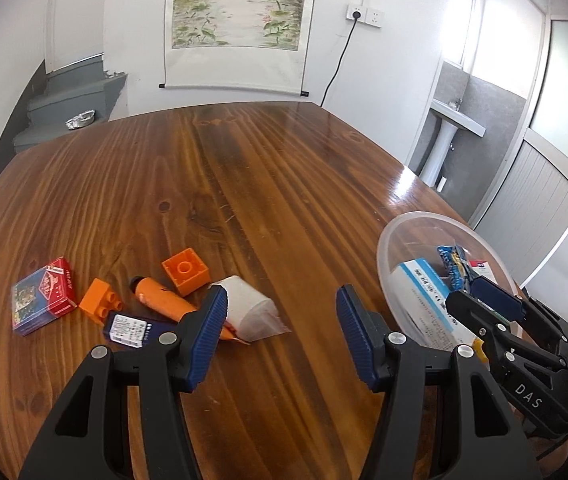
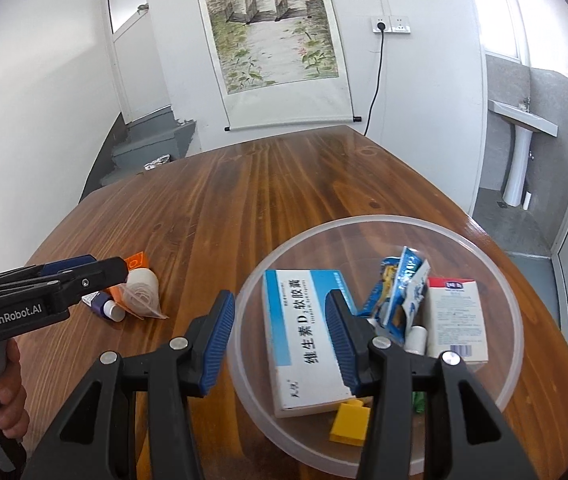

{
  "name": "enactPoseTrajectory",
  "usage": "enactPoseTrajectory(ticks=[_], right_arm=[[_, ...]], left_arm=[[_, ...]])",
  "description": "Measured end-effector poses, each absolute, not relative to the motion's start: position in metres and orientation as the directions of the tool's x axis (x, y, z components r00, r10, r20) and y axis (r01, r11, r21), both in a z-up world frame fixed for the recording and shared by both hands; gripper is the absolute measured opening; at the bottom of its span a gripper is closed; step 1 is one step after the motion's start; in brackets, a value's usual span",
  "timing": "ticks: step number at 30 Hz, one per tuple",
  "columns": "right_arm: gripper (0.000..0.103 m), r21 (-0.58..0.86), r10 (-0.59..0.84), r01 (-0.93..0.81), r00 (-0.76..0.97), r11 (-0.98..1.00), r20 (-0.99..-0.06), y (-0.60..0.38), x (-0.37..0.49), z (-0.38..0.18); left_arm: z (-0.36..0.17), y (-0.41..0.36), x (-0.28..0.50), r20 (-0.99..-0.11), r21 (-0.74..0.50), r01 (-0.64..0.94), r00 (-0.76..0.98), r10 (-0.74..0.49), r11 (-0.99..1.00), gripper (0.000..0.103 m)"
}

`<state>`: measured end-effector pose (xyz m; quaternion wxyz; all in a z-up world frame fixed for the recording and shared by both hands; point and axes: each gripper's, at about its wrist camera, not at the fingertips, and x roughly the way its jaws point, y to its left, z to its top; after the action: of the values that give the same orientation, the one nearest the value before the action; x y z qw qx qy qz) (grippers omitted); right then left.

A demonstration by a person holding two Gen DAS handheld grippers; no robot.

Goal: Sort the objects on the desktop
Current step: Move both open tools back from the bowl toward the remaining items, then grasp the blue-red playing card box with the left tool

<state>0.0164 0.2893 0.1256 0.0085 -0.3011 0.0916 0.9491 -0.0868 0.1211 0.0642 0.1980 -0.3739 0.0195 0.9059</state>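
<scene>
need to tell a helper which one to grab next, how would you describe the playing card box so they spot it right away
On the wooden table, look at the loose cluster left of the clear plastic bowl. The playing card box lies at its far left edge, beside the small orange brick. It is the only red box there, with a picture on its face.

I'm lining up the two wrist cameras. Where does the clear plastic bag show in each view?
Left wrist: the clear plastic bag lies low centre, right of the left gripper's near finger.
Right wrist: the bag lies left of centre, beside the left gripper.
Shared landmark: the hanging scroll painting.
</scene>
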Motion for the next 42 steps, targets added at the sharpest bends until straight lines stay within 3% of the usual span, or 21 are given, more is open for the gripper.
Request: enactPoseTrajectory(ticks=[13, 17, 22, 42], right_arm=[[0.052, 0.166, -0.125, 0.030, -0.790, -0.986, -0.600, 0.246, -0.008, 0.121], [0.061, 0.154, -0.139, 0.057, -0.785, -0.986, -0.604, 0.233, -0.014, 0.120], [0.062, 0.152, -0.158, 0.081, -0.774, -0.985, -0.613, 0.220, -0.020, 0.117], [0.062, 0.164, -0.191, 0.110, -0.732, -0.980, -0.653, 0.197, -0.034, 0.098]], left_arm=[[0.056, 0.049, -0.118, -0.694, -0.105, -0.224, -0.681, 0.233, -0.969, 0.060], [0.049, 0.020, -0.135, -0.707, -0.094, -0.151, -0.685, 0.173, -0.984, 0.060], [0.041, -0.012, -0.158, -0.723, -0.085, -0.087, -0.680, 0.122, -0.993, 0.060], [0.004, -0.091, -0.221, -0.772, -0.218, 0.006, -0.612, 0.169, -0.976, 0.061]])
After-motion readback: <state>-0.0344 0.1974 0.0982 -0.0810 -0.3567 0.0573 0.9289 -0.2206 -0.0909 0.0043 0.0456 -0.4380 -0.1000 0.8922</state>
